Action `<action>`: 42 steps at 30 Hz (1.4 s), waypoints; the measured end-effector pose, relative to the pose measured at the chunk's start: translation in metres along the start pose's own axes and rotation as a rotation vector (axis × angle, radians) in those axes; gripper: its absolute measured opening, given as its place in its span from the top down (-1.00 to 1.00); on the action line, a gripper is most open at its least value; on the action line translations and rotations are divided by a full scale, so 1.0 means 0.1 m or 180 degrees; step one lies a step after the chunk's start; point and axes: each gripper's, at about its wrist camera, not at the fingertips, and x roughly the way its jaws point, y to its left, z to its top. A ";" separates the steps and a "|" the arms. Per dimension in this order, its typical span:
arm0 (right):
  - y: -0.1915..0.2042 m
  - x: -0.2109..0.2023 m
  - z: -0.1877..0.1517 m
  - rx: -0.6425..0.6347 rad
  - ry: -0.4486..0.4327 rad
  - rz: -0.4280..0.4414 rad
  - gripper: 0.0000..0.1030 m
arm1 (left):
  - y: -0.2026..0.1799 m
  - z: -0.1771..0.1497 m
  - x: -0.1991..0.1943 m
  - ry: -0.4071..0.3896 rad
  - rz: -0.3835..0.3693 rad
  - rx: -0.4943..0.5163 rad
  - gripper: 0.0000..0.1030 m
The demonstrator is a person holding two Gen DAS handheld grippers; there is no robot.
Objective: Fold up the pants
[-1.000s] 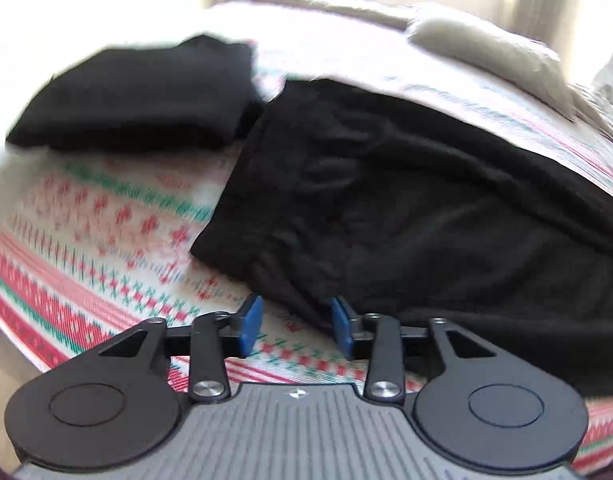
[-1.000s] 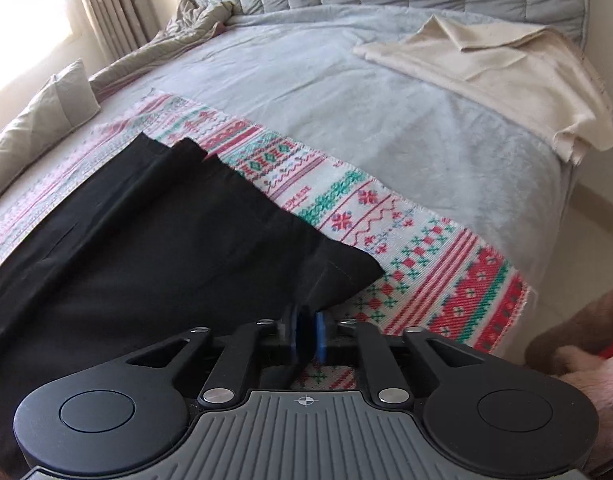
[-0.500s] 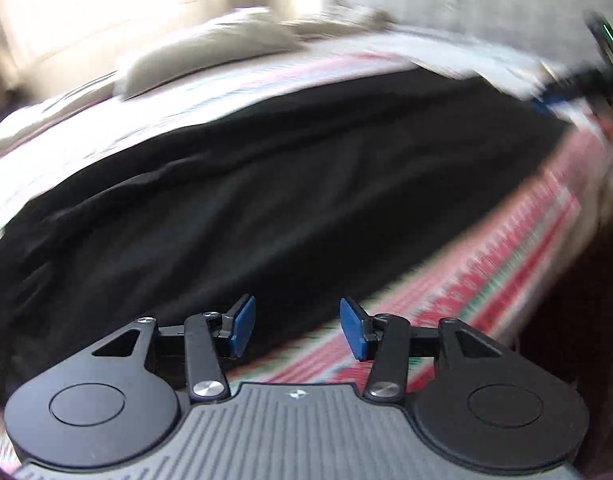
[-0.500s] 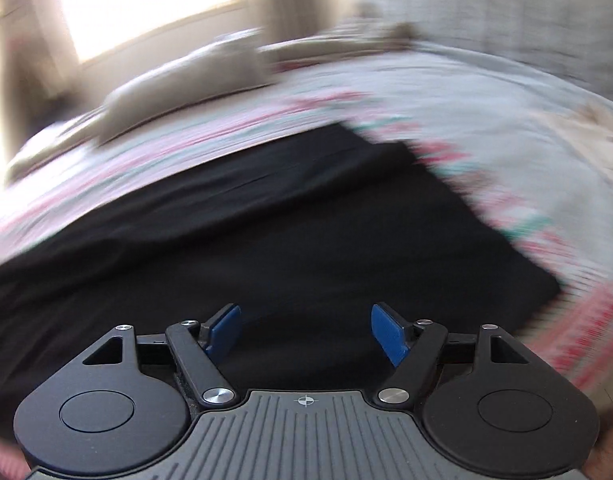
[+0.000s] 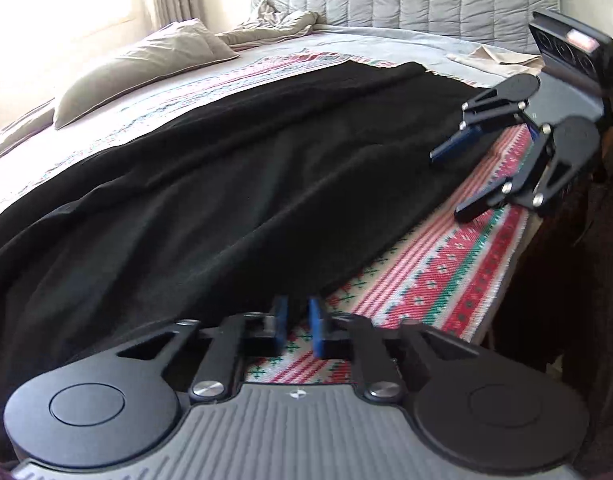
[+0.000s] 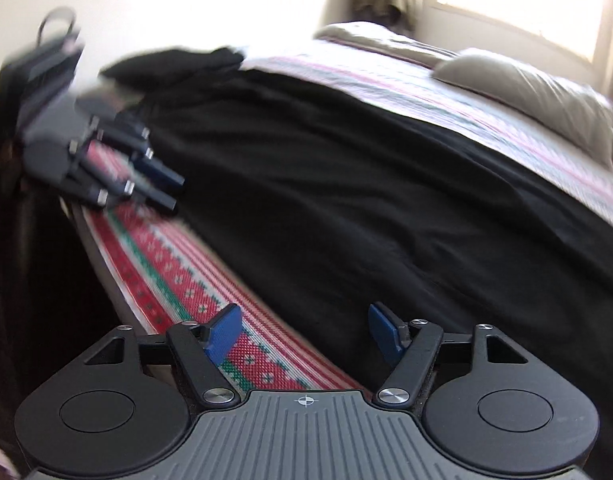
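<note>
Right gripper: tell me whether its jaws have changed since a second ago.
Yes. The right gripper was pinched shut on the black pants at their corner; now its jaws stand wide open over the pants' near edge and the patterned blanket.

Pants (image 5: 234, 184): far left end cut off by the frame edge in my left wrist view; right end cut off in my right wrist view. My left gripper (image 6: 158, 184), beside the pants' near hem: motion-blurred in the right wrist view, finger gap unreadable there. Dark heap (image 6: 174, 66) beyond the pants: blurred, unidentifiable.
</note>
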 end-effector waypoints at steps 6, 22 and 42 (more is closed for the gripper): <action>0.01 -0.06 0.03 -0.0144 -0.0067 0.0122 0.87 | -0.02 -0.02 -0.14 -0.0073 -0.0118 0.0069 0.81; -0.47 -0.37 0.05 0.0441 0.0086 0.0148 0.27 | 0.25 0.12 -0.24 0.0076 -0.0824 -0.0297 -0.10; -2.83 -1.07 -0.11 0.2768 -0.0451 -0.1077 -0.39 | 0.42 2.30 0.47 -0.0522 -0.0111 -0.0617 -1.00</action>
